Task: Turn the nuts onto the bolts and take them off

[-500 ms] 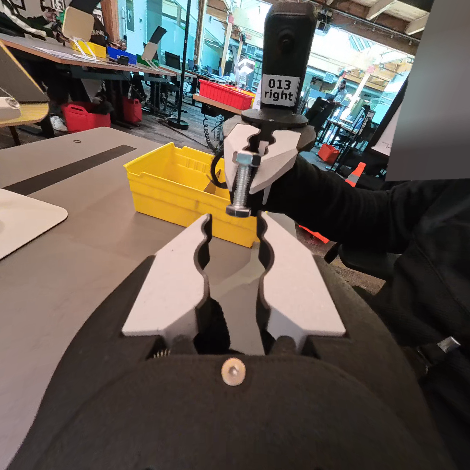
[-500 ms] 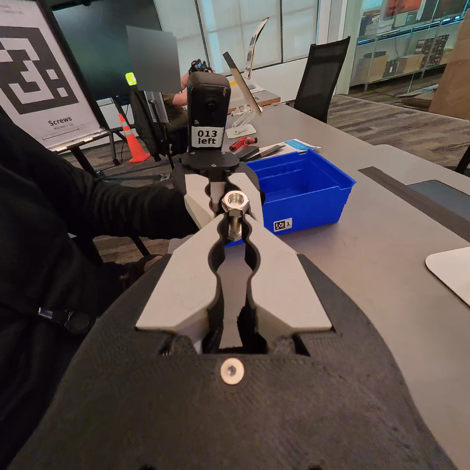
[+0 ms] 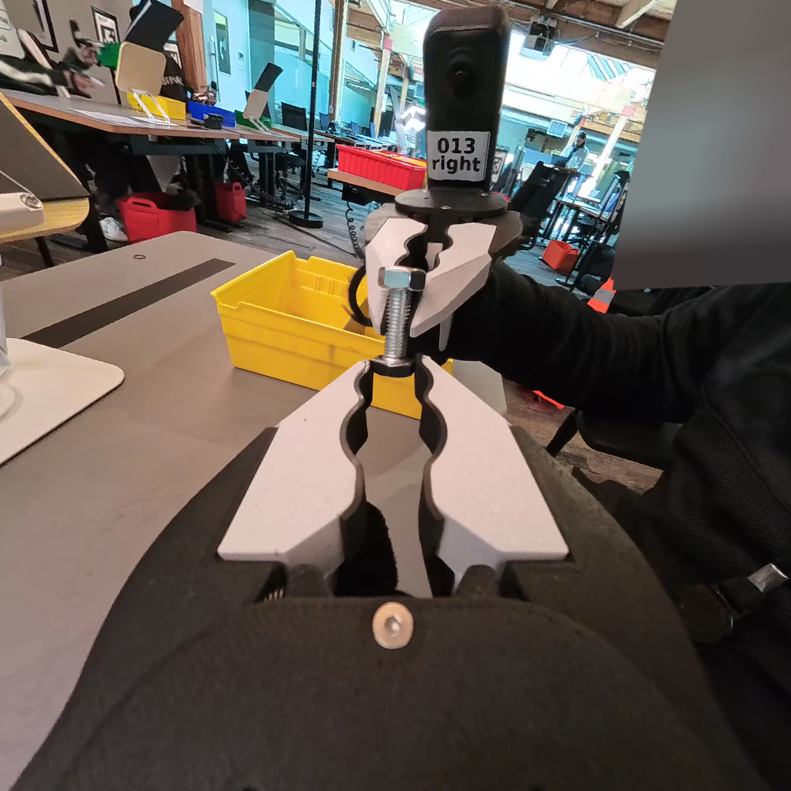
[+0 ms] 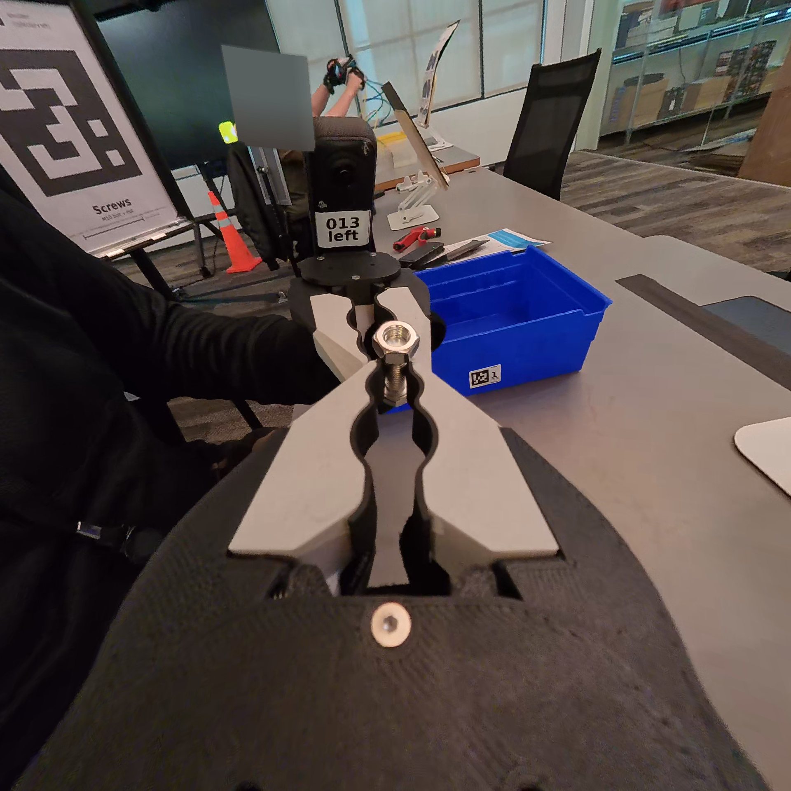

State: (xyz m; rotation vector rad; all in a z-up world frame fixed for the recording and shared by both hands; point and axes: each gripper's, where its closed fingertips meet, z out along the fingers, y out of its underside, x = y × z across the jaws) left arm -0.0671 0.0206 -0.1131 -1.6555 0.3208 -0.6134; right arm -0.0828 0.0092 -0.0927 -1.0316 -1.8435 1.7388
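The right gripper [image 4: 393, 387] is clamped on the silver bolt [image 4: 394, 381], pinching its threaded shank between the fingertips, and the bolt stands roughly upright in the air above the table [image 4: 642, 449]. From the left wrist view the bolt [image 3: 397, 319] shows its hex head at the top and the nut [image 3: 392, 369] at its lower end. The left gripper [image 3: 391, 370] has its tips right at that nut, one on either side, fingers narrowed around it, though whether they actually press on it is hard to make out. In the right wrist view a hex piece with a hollow centre, the nut [image 4: 394, 341], faces the camera at the bolt's far end, and the left gripper's own fingers are half hidden behind it. A black sleeve [image 3: 599, 342] covers the arm behind the right gripper; the hand itself is out of sight. Beyond, a yellow bin [image 3: 295, 325] sits on the table, its inside partly blocked by the right gripper; the visible part looks bare. On the other side a blue bin [image 4: 535, 338] shows a bare interior, its near left corner hidden by the grippers.
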